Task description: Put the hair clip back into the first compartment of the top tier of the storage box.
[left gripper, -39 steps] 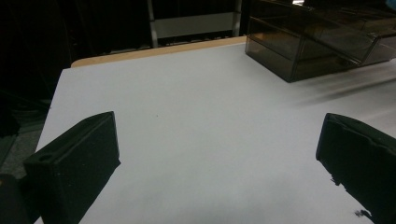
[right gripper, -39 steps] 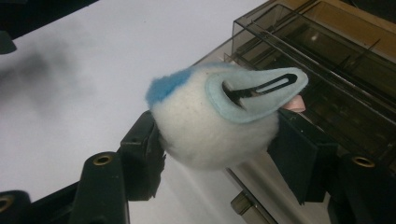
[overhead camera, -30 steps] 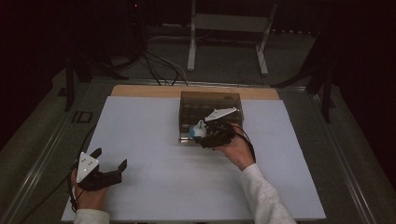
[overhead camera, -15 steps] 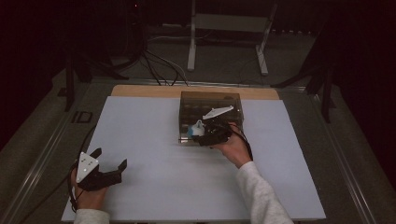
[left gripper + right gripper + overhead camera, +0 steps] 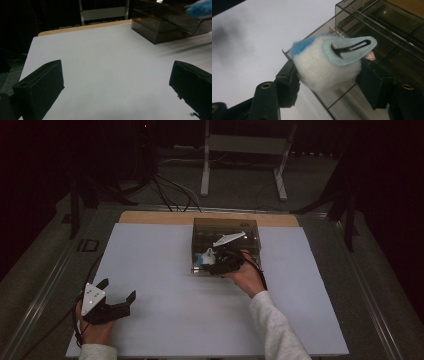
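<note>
White sheet (image 5: 165, 270) covering table, bare except box. Smoked clear box (image 5: 226, 245) sitting at sheet's far middle, open-topped as far as visible. Right gripper (image 5: 212, 262) hanging at box's near-left corner, jaws part-closed, squeezing plush toy (image 5: 325, 67), white with blue patch and felt tab. Toy sitting over box rim, not yet inside. Left gripper (image 5: 117, 290) resting near-left on sheet, jaws gaping wide, holding nothing. Judging: pickup done, carry nearly done; lowering into box and letting go remaining.
</note>
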Tool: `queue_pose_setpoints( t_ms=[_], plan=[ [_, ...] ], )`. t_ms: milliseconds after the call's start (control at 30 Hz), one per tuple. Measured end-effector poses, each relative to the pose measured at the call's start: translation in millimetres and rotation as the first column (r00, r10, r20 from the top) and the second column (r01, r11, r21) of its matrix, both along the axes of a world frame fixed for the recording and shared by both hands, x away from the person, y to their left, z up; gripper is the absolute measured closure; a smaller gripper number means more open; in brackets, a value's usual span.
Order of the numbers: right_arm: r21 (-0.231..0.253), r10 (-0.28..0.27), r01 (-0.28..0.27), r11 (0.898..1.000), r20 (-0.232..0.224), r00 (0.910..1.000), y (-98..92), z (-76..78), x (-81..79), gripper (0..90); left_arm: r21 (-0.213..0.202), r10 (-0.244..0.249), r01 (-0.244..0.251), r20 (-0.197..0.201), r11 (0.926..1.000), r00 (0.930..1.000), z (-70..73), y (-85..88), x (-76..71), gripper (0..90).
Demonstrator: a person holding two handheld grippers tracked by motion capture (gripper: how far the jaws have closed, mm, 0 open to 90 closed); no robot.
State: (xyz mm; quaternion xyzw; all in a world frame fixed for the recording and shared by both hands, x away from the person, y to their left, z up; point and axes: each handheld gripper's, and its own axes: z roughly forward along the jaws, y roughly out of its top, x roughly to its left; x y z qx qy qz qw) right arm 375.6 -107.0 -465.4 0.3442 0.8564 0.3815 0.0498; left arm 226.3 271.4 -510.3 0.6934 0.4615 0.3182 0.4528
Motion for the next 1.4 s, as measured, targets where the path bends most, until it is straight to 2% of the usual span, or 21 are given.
queue_pose_setpoints(
  t_ms=[300, 433, 567, 700, 900, 1133, 1400],
  plan=[
    [0.016, -0.018, 0.018, 1.0, -0.025, 0.9995, 0.5, 0.3, 5.3, 36.9, 0.001, 0.0, 0.0, 0.0, 1.0, 1.0, 0.0, 0.2, 0.1, 0.6],
    [0.015, 0.013, -0.012, 1.0, -0.051, 0.9986, 3.9, 0.6, 7.2, 35.5, 0.001, 0.0, 0.0, 0.001, 1.0, 1.0, 0.1, 0.1, 0.0, 0.6],
    [-0.008, 0.02, -0.02, 1.0, -0.054, 0.9983, 8.3, 0.4, 7.5, 33.9, 0.0, 0.001, -0.001, 0.001, 1.0, 1.0, 0.2, 0.7, -0.1, 0.6],
    [-0.007, 0.019, -0.02, 1.0, -0.05, 0.9986, 9.2, 0.5, 8.4, 32.6, 0.0, 0.0, 0.0, 0.001, 1.0, 1.0, 0.2, 0.9, -0.1, 0.6],
    [-0.002, -0.017, 0.017, 1.0, -0.031, 0.9994, 7.2, 2.8, 9.7, 28.8, 0.0, 0.0, 0.0, 0.001, 1.0, 1.0, 0.2, 0.7, 0.0, 0.6],
    [-0.018, -0.037, 0.036, 0.999, -0.008, 0.9993, 5.1, 2.1, 10.6, 39.6, 0.001, 0.001, -0.001, 0.001, 1.0, 1.0, 0.1, 0.4, 0.0, 0.6],
    [-0.005, -0.02, 0.02, 1.0, 0.001, 0.9998, 6.3, 1.4, 11.1, 39.7, 0.0, -0.002, 0.002, -0.001, 1.0, 1.0, -0.1, -0.2, 0.2, 0.6]
  ],
)
